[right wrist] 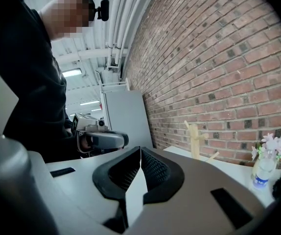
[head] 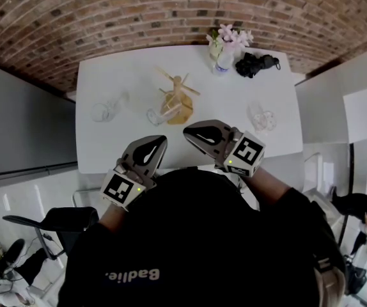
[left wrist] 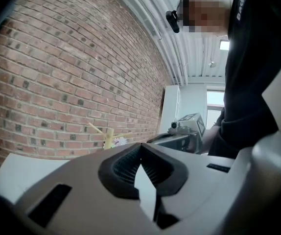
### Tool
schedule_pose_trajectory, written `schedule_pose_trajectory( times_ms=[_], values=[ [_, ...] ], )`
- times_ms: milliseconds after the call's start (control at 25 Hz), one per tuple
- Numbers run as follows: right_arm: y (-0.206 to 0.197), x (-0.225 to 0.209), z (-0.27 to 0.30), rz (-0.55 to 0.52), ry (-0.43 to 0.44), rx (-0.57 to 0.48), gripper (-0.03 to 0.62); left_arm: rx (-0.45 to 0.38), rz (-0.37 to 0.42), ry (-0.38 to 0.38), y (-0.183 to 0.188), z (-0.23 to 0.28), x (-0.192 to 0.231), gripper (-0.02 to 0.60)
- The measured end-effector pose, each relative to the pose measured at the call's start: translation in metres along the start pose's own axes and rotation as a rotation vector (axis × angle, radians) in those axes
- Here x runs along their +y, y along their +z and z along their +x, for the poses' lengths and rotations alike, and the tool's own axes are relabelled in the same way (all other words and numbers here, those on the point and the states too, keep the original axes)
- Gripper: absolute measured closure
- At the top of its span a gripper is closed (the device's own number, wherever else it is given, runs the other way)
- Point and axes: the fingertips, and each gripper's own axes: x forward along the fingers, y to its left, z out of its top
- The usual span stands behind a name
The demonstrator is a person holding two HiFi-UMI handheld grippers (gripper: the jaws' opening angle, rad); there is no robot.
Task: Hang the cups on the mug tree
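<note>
Head view looks down on a white table (head: 94,152) pushed up against a brick wall (head: 107,18). The wooden mug tree (head: 177,98) stands roughly mid-table, and all three clear glass cups are sitting on the tabletop. The left cup (head: 107,110) is well off to the tree's left, the middle cup (head: 156,116) is right up against the tree's base, and the right cup (head: 262,118) is over on the right side. They're see-through, and from up here I can't make out anything inside them.

Back by the wall edge there's a small bottle (head: 222,62) with pinkish-white flowers (head: 231,38) stuck in it, and a black bundle (head: 254,64) just beside that.

The left gripper (head: 160,139) and right gripper (head: 188,132) both hover at the near edge of the table, close to each other. Left gripper view has its jaws pressed together at the tips with nothing between them. Right gripper view is the same deal, jaws closed and holding nothing, with the tree and the flower bottle visible past them.
</note>
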Motion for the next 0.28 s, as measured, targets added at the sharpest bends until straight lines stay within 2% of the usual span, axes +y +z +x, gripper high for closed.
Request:
schedule_pose_trajectory(
  times_ms=[280],
  values=[
    [0.0012, 0.001, 0.0011, 0.003, -0.003, 0.001, 0.56, 0.0, -0.003, -0.005, 0.0, 0.0, -0.0004, 0.578]
  ],
)
